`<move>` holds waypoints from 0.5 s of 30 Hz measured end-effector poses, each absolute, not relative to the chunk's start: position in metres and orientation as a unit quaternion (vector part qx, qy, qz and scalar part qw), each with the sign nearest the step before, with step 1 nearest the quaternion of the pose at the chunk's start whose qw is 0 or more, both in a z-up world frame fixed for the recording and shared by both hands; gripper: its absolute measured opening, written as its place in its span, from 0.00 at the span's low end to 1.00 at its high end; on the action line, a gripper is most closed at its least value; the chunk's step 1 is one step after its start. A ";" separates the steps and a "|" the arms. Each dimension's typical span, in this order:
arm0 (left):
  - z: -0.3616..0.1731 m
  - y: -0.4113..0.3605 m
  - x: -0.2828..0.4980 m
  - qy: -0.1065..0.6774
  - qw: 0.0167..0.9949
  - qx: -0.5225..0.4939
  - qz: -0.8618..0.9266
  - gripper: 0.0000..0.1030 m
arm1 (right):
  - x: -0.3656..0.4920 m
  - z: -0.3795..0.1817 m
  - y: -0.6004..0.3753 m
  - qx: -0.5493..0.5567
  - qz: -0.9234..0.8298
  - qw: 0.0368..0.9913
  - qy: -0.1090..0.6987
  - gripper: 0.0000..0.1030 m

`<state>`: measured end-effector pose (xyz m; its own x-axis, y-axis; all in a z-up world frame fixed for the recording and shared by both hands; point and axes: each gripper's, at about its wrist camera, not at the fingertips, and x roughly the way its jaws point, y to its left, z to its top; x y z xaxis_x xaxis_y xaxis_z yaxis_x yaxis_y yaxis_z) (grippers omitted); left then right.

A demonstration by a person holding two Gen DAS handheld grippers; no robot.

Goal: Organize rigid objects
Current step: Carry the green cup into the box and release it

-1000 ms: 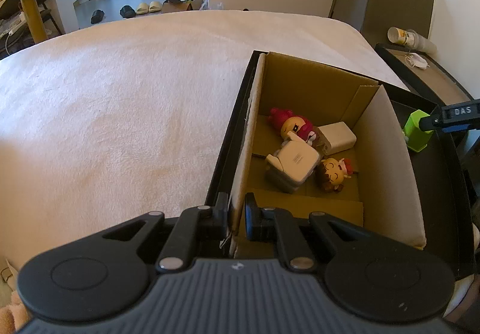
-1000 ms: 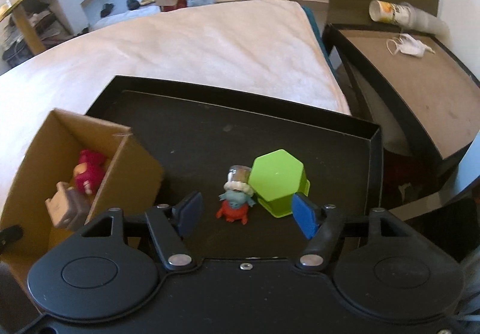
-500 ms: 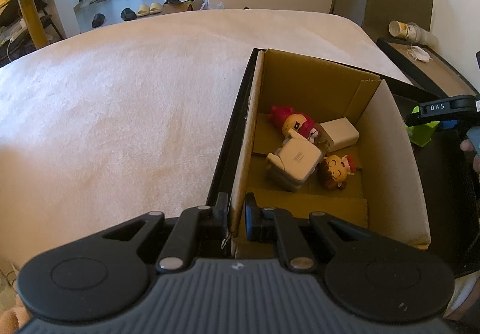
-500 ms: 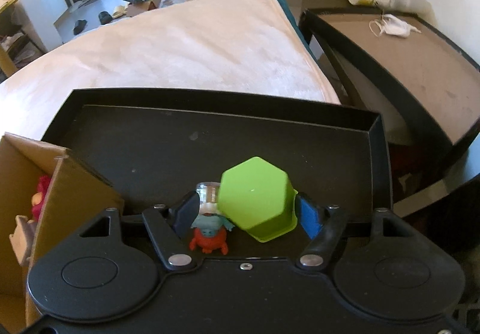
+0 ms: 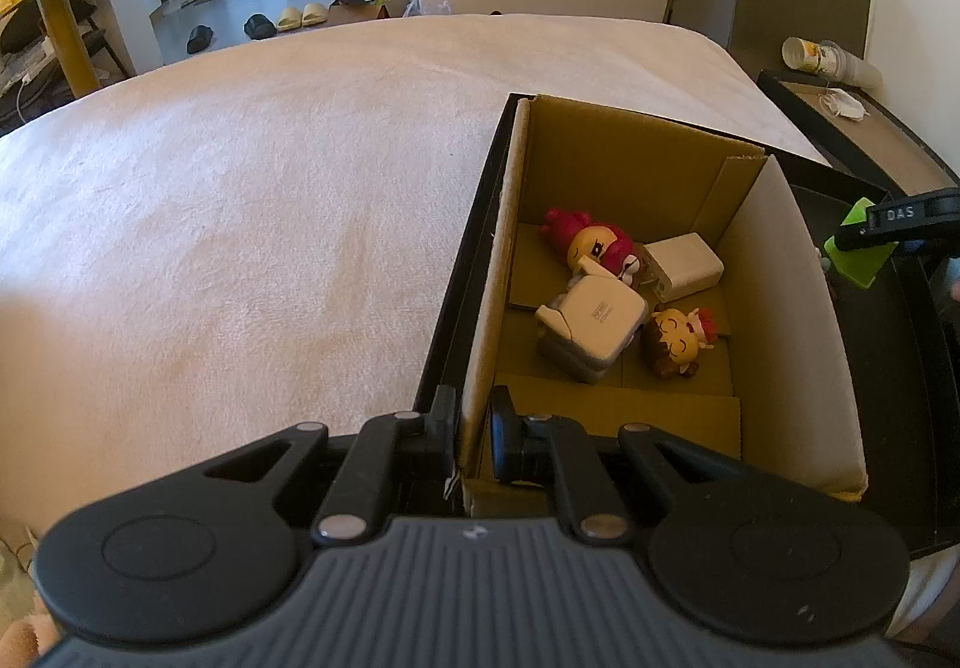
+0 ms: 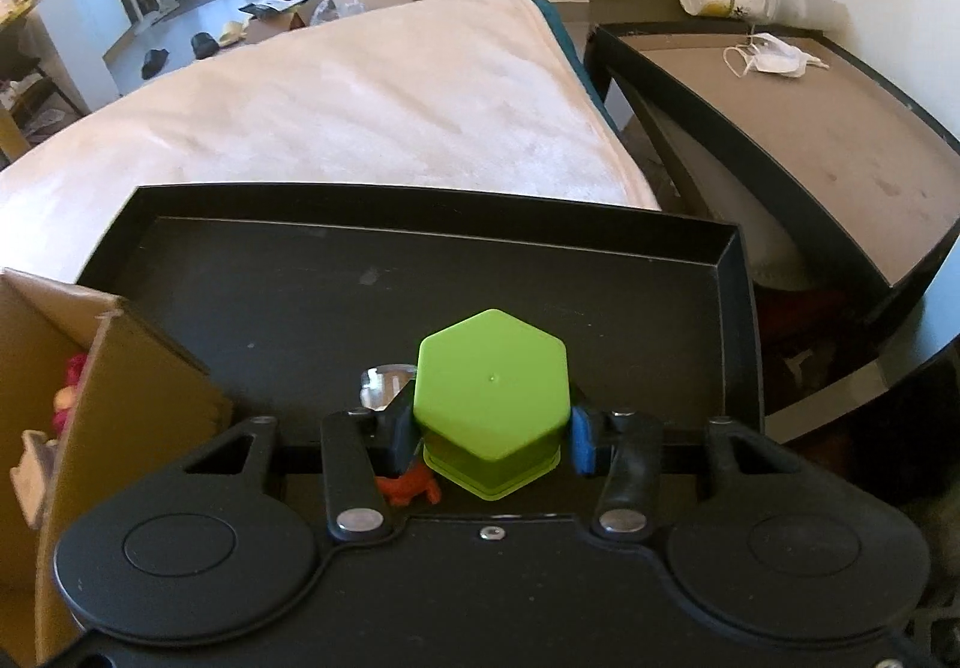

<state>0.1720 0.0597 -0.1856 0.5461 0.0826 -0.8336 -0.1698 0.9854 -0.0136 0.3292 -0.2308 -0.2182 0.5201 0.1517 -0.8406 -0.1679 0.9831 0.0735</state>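
Right gripper (image 6: 492,431) now pinches the green hexagonal block (image 6: 492,404) from both sides — half a second ago its fingers stood apart just beside the block; a second ago they were spread well short of it; block sits over the black tray (image 6: 420,242), the small orange-footed figurine (image 6: 408,485) touching its left flank. Left gripper (image 5: 471,431) unchanged — clamped on the near-left wall of the cardboard box (image 5: 792,344); inside lie two dolls and two white chargers, same positions.

The green hexagonal box (image 6: 492,404) hides most of the small red figure (image 6: 408,488) beside it.
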 end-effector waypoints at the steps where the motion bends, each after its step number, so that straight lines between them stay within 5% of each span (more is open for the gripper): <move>1: -0.185 0.060 0.172 0.471 0.878 -0.048 0.071 0.10 | 0.327 -0.216 -0.231 -0.006 0.094 0.871 0.482 0.45; 15: -0.181 0.069 0.165 0.459 0.883 -0.071 0.061 0.10 | 0.291 -0.149 -0.191 -0.039 0.175 0.877 0.446 0.46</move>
<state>0.1653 0.0686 -0.1815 0.5710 0.0422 -0.8199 -0.1733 0.9824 -0.0701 0.2909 -0.1912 -0.1487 0.5406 0.2719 -0.7961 -0.3423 0.9355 0.0870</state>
